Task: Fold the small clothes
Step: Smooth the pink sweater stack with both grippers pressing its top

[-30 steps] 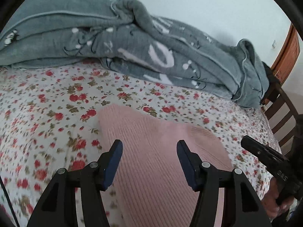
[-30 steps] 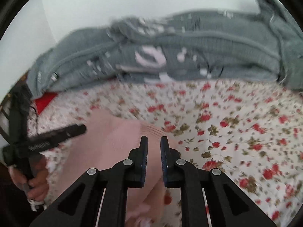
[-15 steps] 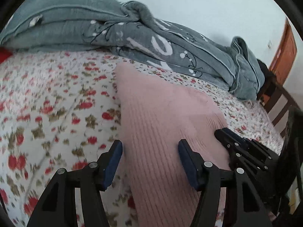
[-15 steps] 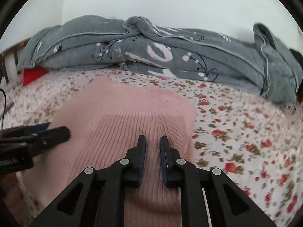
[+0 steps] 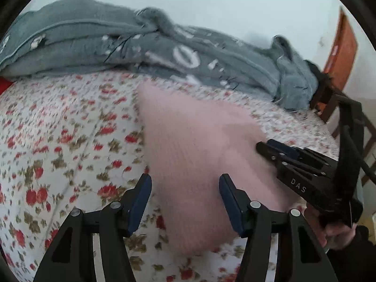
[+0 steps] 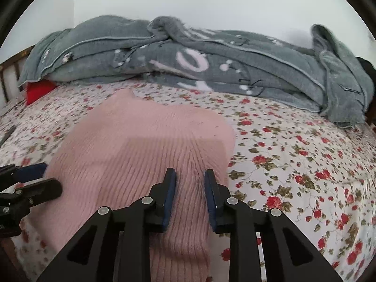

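Observation:
A pink ribbed knit garment (image 5: 192, 136) lies flat on the floral bedsheet (image 5: 58, 141). My left gripper (image 5: 185, 181) hovers over its near left edge with the jaws wide and closing a little; nothing is pinched between them. In the right wrist view the same garment (image 6: 145, 141) fills the middle. My right gripper (image 6: 190, 176) sits over its near right part with the jaws opening; the knit lies under the gap and the pads do not press on it. The right gripper (image 5: 265, 146) also shows at the garment's right edge, and the left gripper (image 6: 44, 176) at its left edge.
A rumpled grey blanket (image 6: 188, 63) runs along the far side of the bed by the white wall. A red item (image 6: 37, 91) lies at the far left by a wooden headboard (image 6: 9, 75). A dark wooden chair (image 5: 329, 98) and an orange door (image 5: 340, 54) stand past the bed's right end.
The right gripper's jaws, shut in both earlier frames, now stand apart over the knit. Both grippers have come in over the garment's near edge from the sides.

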Demonstrator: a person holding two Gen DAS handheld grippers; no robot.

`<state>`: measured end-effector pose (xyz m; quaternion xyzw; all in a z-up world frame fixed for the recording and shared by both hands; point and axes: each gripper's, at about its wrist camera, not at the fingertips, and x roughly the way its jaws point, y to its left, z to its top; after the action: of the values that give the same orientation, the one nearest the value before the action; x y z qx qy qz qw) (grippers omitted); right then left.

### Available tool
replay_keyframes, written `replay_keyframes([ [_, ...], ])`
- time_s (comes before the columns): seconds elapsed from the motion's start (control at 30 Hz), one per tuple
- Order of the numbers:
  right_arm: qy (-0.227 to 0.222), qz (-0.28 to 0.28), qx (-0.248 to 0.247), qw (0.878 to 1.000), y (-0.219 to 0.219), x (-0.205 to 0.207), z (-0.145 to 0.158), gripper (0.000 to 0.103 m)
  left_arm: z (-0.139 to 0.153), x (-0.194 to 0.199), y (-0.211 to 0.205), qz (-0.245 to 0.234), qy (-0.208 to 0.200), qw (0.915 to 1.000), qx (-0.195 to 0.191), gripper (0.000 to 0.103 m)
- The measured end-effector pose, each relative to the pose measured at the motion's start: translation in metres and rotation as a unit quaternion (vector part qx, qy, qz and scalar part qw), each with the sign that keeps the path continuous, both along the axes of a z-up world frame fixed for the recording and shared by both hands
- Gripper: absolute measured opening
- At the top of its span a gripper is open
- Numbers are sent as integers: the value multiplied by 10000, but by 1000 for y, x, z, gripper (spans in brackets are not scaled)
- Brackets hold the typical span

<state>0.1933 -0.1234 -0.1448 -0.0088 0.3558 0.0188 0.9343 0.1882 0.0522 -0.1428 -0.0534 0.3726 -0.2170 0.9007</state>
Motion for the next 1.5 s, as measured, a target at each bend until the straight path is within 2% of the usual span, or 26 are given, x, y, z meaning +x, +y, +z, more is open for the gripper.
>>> replay_keyframes([
  [0.13, -321, -3, 282, 9991, -10, -22, 20, 24, 7, -2, -13, -141, -68, 9998, 133, 57],
  [0.17, -266, 10, 276, 9993, -10, -24, 18, 27, 2, 0, -18, -133, 5, 9996, 247, 57],
  [0.27, 188, 34, 271, 9995, -12, -19, -7, 27, -18, 8, -36, 129, 249, 9950, 958, 60],
  [0.3, 311, 58, 311, 9990, -14, -18, -14, 27, -19, 7, -38, 154, 234, 9941, 1047, 61],
  [0.4, 287, 13, 403, 9988, -21, -22, -11, 34, -15, 6, -35, 203, 330, 9944, 978, 61],
  [0.6, 378, 2, 570, 9977, -27, -25, -8, 35, -17, 9, -25, 336, 665, 9948, 698, 61],
  [0.97, 486, 36, 596, 9970, -30, -27, -9, 35, -20, 10, -20, 379, 875, 9940, 538, 62],
  [1.03, 457, 76, 571, 9973, -32, -28, -4, 35, -13, 7, -15, 281, 809, 9952, 475, 61],
  [1.17, 69, 26, 575, 9983, -45, -33, 19, 35, 10, 9, 4, 336, 443, 9973, 479, 60],
  [1.23, -134, -83, 482, 9987, -50, -28, 29, 35, 21, 18, 9, 410, 338, 9975, 466, 60],
  [1.33, -286, -117, 605, 9977, -56, -9, 39, 35, 32, 43, 9, 527, 261, 9977, 346, 59],
  [1.43, -417, -76, 756, 9962, -52, 15, 38, 35, 33, 71, -2, 634, 203, 9976, 213, 58],
  [1.5, -438, 46, 677, 9967, -43, 28, 27, 35, 24, 84, -9, 626, 294, 9975, 137, 57],
])
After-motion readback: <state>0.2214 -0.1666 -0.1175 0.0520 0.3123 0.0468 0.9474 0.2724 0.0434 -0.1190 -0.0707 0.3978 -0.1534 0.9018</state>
